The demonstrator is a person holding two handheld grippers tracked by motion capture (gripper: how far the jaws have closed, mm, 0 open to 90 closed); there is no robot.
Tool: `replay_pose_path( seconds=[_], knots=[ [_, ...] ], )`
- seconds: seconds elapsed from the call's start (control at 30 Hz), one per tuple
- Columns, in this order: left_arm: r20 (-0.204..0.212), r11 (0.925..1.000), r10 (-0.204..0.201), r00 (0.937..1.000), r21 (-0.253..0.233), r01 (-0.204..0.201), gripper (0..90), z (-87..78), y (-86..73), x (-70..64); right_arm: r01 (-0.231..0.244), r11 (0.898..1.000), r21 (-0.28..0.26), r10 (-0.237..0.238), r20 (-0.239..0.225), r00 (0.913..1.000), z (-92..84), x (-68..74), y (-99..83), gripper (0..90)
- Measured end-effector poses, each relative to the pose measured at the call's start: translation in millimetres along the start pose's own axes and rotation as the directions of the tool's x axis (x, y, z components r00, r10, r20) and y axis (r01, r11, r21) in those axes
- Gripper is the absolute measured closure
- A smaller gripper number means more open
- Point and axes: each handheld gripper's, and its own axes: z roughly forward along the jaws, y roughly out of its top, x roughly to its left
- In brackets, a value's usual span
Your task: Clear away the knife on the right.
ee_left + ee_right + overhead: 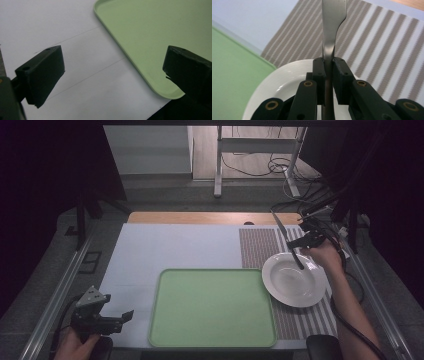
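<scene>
Clamped in the right gripper (328, 75), the knife (332, 22) hangs above the plate (294, 281), needing a careful set-down; left gripper (122, 318) gapes empty.

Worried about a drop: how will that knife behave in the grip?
The knife looks like stiff polished metal, so probably slippery. The right hand-held gripper pinches only its narrow neck, so it may pivot toward the white plate.

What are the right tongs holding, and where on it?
The right tongs grip a table knife by its handle, near the blade, above the white plate.
</scene>
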Motion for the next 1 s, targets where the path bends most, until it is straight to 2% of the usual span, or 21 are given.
replay_pose_path(
  seconds=[0.57, 1.0],
  knots=[
    [-0.002, 1.0000, 0.002, 1.0000, 0.000, -0.002, 4.0, -0.1, 0.0, -0.2, 0.060, 0.998, 0.013, -0.058, -0.101, 0.9932, 12.5, 57.5, -12.5, 81.2],
    [-0.001, 1.0000, 0.005, 1.0000, 0.000, -0.005, 4.0, -0.2, 0.0, -0.4, 0.119, 0.993, 0.018, -0.114, -0.181, 0.9769, 11.1, 101.1, -14.8, 81.2]
  ],
)
